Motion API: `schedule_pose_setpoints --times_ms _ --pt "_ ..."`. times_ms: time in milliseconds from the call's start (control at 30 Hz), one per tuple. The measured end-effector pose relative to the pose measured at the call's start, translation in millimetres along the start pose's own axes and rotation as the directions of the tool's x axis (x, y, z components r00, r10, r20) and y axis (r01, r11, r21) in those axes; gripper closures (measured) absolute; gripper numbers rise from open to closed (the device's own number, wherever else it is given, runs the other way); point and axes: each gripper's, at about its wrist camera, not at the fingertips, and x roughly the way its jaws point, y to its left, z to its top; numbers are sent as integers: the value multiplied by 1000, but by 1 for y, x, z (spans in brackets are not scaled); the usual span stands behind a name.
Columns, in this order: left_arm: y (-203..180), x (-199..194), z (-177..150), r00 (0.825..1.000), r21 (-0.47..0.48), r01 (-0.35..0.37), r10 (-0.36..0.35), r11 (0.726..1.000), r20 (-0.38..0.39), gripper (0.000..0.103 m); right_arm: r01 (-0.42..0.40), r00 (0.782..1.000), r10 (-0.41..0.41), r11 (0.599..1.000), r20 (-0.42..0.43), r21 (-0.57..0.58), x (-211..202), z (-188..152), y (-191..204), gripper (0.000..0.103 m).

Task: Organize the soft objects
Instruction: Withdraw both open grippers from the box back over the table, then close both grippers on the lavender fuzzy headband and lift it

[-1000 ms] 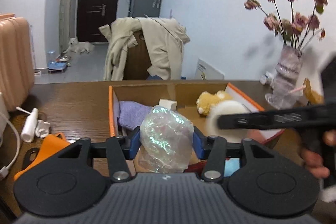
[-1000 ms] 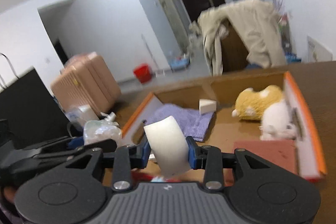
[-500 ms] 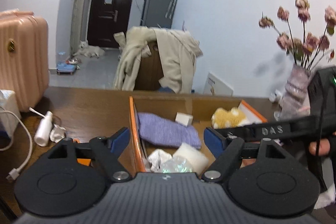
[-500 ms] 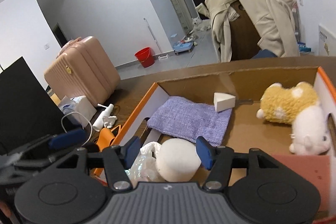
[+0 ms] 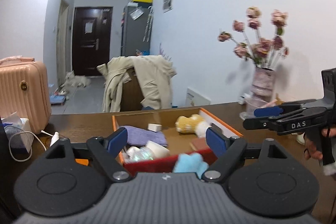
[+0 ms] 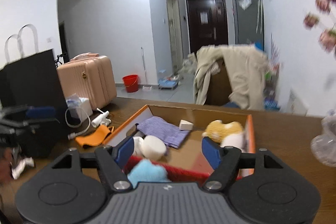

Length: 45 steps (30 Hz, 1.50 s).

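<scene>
A: What does the surface (image 5: 84,121) look like?

B: Dark brown wood. An open cardboard box (image 6: 251,133) with orange edges sits in the middle of it. Inside lie a purple cloth (image 6: 162,131), a small white wedge (image 6: 185,125), a yellow and white plush toy (image 6: 223,129), a white foam roll (image 6: 153,147) and a crinkled shiny plastic wad (image 5: 139,155). A pale blue fluffy piece (image 6: 147,172) sits by the red near wall of the box, though I cannot tell whether it lies inside.

A: And around the box?

B: To its left lie an orange cloth (image 6: 94,136), a small white bottle (image 6: 100,117) and a white cable (image 6: 78,125) beside a tissue box (image 6: 80,107). To the right stands a vase of faded pink flowers (image 5: 262,85).

A: The grippers?

B: The left gripper (image 5: 167,140) hovers at the near end of the box, jaws spread wide with nothing between them. The right gripper (image 6: 168,148) is the same, wide apart and empty, above the foam roll and the blue piece.

A: The room behind?

B: White walls, a dark door (image 5: 91,41), a grey fridge (image 5: 136,30) and a chair draped with a beige coat (image 5: 145,81). A pink suitcase (image 6: 92,79) stands at the surface's left end, with a red bucket (image 6: 130,83) on the floor. A white dog (image 5: 76,80) lies near the door.
</scene>
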Motion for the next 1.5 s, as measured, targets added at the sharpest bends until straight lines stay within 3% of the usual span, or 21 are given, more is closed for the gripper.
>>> schedule_pose_setpoints --times_ms 133,233,367,500,567,700,867,1000,1100,1200,1267,1400,1500 --pt "-15 -23 -25 1000 -16 8 -8 1000 -10 18 37 996 -31 997 86 -67 -53 -30 18 28" --pt "-20 -41 -47 1000 -58 -13 12 998 -12 16 -5 992 10 999 128 -38 -89 -55 26 26" --pt "-17 -71 -84 1000 -185 5 -7 983 -6 8 11 983 -7 1000 182 -16 -124 -104 39 20" --pt "-30 -88 -123 999 -167 -28 25 986 -20 4 46 991 -45 999 124 -7 -135 -152 60 17" --pt "-38 -82 -139 995 -134 -51 39 990 -90 4 32 996 -33 999 77 14 -136 -171 70 17" --pt "-39 -76 -149 991 -134 -28 10 991 -130 4 12 999 -13 1000 52 3 -137 -183 83 17" --pt "-37 -74 -148 993 -144 -26 9 989 -114 4 17 998 -19 999 52 41 -132 -181 78 17" --pt "-38 -58 -143 989 -157 11 -34 988 -144 5 -24 998 17 993 62 113 -122 -178 66 17" --pt "-41 -30 -127 983 -142 81 -103 987 -151 13 -85 996 80 980 37 181 -101 -166 52 22" --pt "-40 10 -108 970 -155 108 -138 982 -200 30 -95 995 94 968 13 232 -68 -150 37 31" --pt "-36 36 -101 964 -175 103 -142 979 -225 31 -89 995 95 950 -7 301 -41 -141 23 34" --pt "-28 79 -106 944 -171 100 -148 980 -295 35 -52 989 100 926 -110 375 19 -132 2 50" --pt "-13 96 -122 923 -283 140 -229 949 -309 57 -57 982 121 920 -144 388 45 -135 2 62"
